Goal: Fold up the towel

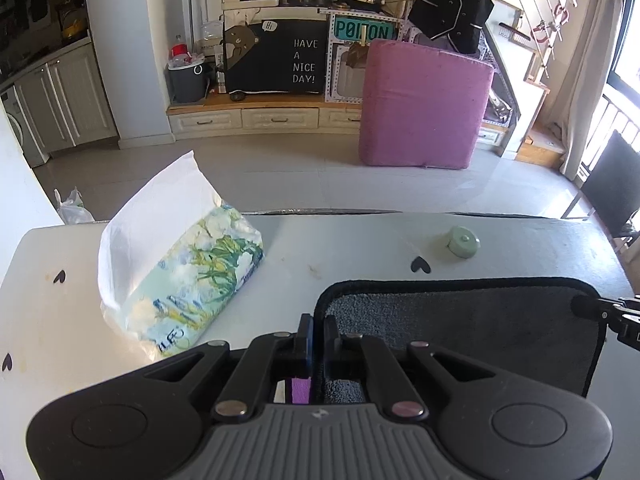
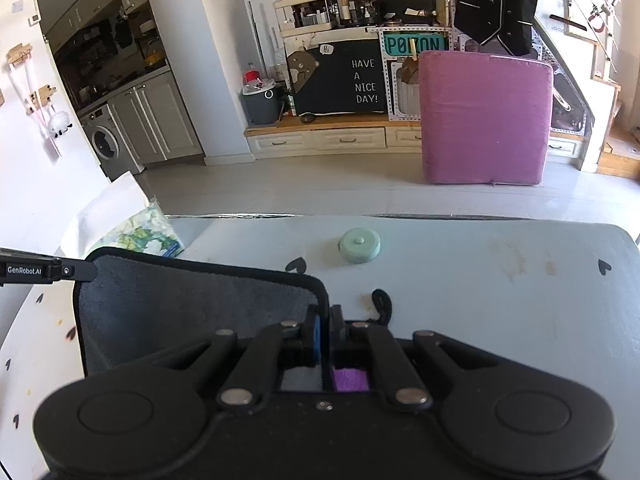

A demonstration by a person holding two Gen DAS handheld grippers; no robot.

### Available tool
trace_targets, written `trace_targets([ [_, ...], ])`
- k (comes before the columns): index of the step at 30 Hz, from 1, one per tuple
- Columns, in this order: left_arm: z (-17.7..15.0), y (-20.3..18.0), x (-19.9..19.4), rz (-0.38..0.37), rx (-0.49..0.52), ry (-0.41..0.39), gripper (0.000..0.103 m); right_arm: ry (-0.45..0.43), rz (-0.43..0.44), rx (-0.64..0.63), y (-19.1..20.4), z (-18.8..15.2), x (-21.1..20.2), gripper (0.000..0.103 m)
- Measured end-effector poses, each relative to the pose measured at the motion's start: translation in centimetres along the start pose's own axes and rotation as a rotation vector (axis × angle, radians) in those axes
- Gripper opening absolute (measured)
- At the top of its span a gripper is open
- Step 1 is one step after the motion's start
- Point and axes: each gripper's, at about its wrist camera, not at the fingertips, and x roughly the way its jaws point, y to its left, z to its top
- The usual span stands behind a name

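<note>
A dark grey towel (image 1: pixel 460 320) with a black hem lies on the white table (image 1: pixel 340 240). My left gripper (image 1: pixel 318 326) is shut on the towel's left edge near its corner. My right gripper (image 2: pixel 324 320) is shut on the towel's (image 2: pixel 192 304) right edge near its corner. Each gripper's fingers show at the far side of the other view: the right one in the left wrist view (image 1: pixel 600 308), the left one in the right wrist view (image 2: pixel 76 272). The towel is held taut between them, just over the table.
A floral tissue pack (image 1: pixel 188 276) with a white sheet sticking up lies left of the towel. A small round mint-green case (image 1: pixel 463 242) sits near the table's far edge (image 2: pixel 360 246). A pink cushion (image 1: pixel 424 104) stands on the floor beyond.
</note>
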Motion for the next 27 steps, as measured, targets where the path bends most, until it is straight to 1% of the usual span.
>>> trace_targets([
  [5,0.5,-0.5,2.1,0.026,0.013,0.021,0.005,0.02,-0.023,-0.008,-0.3,0.3,1.8,0.004],
  [9,0.4,-1.1,3.6,0.038,0.03,0.031,0.005,0.037,-0.037,0.001,-0.6,0.0,3.3,0.004],
  [13,0.3,-1.4,4.9,0.068,0.052,0.046,0.005,0.039,-0.047,0.004,-0.8,-0.5,4.6,0.004],
  [18,-0.1,-0.9,6.4,0.071,0.043,0.066,0.005,0.064,-0.057,0.01,-0.7,-0.9,6.5,0.004],
  [27,-1.1,-0.4,8.6,0.072,0.038,0.094,0.005,0.103,-0.107,-0.004,-0.2,-1.3,8.8,0.004],
])
